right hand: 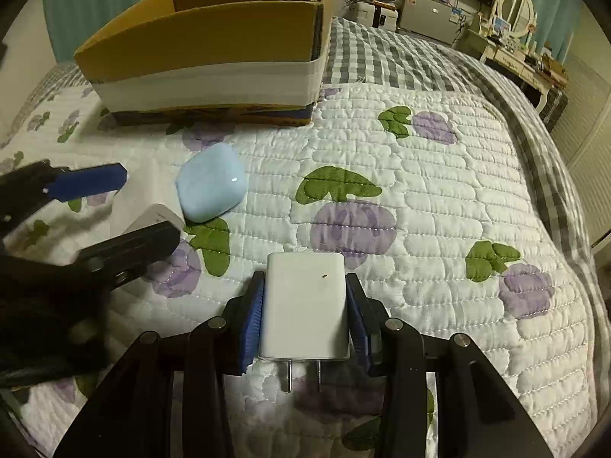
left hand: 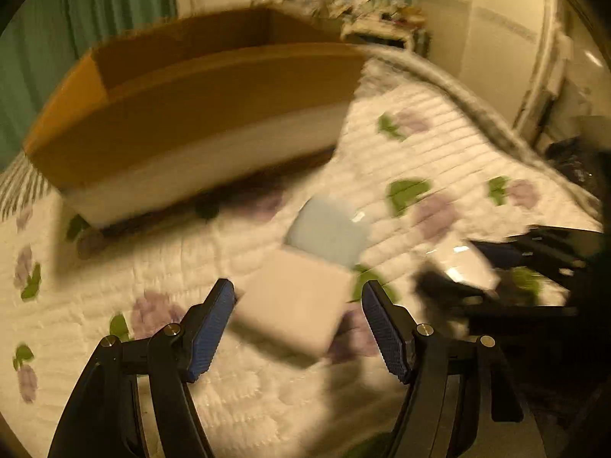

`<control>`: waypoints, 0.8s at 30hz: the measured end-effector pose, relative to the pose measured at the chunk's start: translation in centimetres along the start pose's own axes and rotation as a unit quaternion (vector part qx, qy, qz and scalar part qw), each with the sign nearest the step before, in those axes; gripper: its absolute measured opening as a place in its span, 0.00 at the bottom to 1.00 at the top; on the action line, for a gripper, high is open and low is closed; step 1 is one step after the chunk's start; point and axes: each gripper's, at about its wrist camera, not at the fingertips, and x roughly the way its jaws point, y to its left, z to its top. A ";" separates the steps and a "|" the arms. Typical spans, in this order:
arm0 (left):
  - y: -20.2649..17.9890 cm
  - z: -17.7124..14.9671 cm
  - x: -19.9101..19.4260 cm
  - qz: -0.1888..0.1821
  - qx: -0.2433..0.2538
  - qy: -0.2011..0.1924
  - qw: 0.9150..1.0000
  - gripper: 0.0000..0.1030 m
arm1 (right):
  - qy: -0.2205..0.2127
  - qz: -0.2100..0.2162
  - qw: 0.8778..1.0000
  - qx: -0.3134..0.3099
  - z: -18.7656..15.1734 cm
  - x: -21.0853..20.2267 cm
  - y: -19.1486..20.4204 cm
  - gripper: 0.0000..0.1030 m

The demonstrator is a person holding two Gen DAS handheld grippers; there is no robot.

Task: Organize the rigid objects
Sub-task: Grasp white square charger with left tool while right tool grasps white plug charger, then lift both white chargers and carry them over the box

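Clamping a white plug adapter [right hand: 305, 305] at the lower middle of the frame, the right tongs [right hand: 305, 316] gripped its sides just above the quilted bed [right hand: 439, 198]. The left tongs [left hand: 298, 324] stood spread around a white block [left hand: 294, 305]. A pale blue case [right hand: 212, 187] lay near the cardboard box [right hand: 214, 45].

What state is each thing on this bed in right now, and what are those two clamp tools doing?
Cardboard box: open-topped, standing on the quilt.
White charger: clamped between the right gripper's fingers, prongs pointing toward the camera.
Pale blue case: lying loose on the quilt.
White block: on the quilt, ungripped.
Left gripper: open, fingers on either side of the white block.
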 end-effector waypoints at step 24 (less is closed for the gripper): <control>3.2 -2.1 -2.7 -0.016 -0.089 -0.015 0.996 0.63 | -0.010 -0.014 1.000 0.004 -0.5 -0.9 0.9 0.39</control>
